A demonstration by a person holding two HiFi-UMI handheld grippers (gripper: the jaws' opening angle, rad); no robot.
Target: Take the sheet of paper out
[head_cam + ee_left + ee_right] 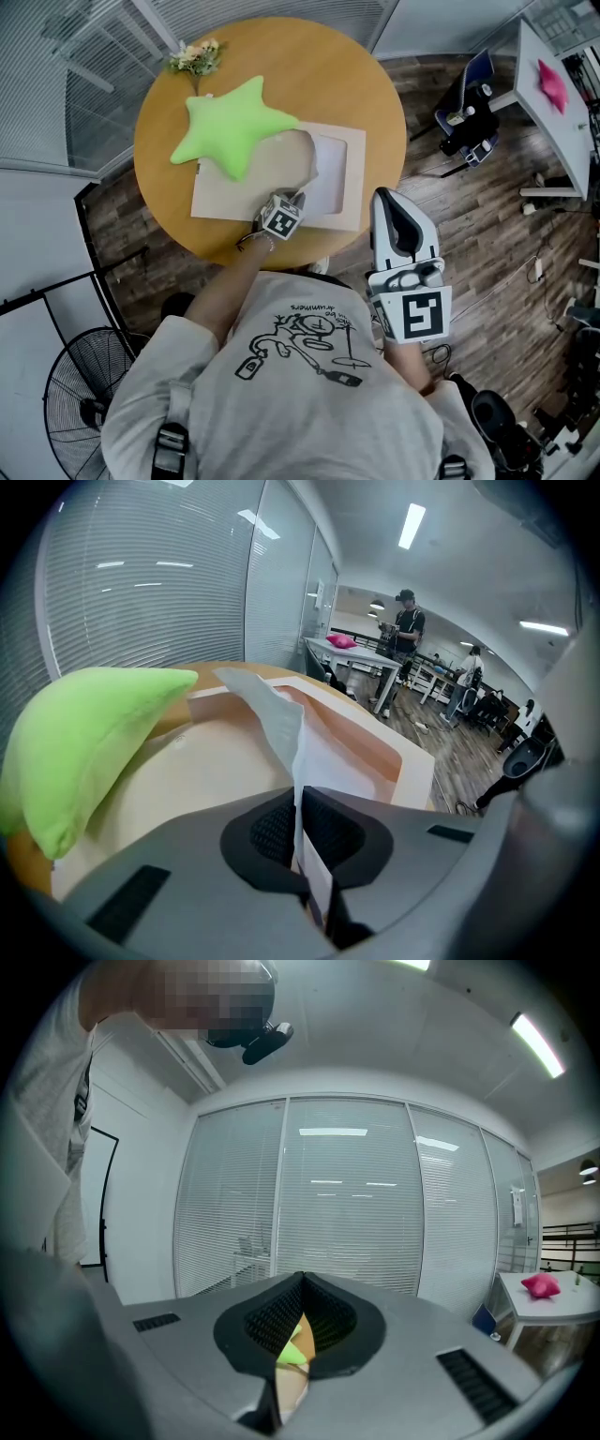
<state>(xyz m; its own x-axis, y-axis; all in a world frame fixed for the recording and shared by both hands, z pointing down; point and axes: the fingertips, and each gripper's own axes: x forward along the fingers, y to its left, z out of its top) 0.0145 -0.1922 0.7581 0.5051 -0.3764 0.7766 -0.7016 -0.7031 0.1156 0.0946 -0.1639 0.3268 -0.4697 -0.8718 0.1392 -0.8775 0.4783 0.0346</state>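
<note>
A beige envelope [230,192] lies on the round wooden table [366,84], with a green star pillow [234,127] resting on its far left corner. A white sheet of paper [330,173] shows in the envelope's open side. My left gripper [300,197] points down at the near edge and is shut on that sheet. In the left gripper view the sheet [277,714] stands up, pinched between the dark pads, and the left gripper [298,803] sits over the envelope [394,761] beside the pillow [84,742]. My right gripper [384,195] hovers off the table's right edge. Its jaws [302,1283] are shut on nothing.
A small bunch of flowers [195,58] lies at the table's far edge. A dark chair [469,112] and a white desk [548,103] stand to the right on the wooden floor. A floor fan [75,394] is at the near left. A person [405,630] stands far off.
</note>
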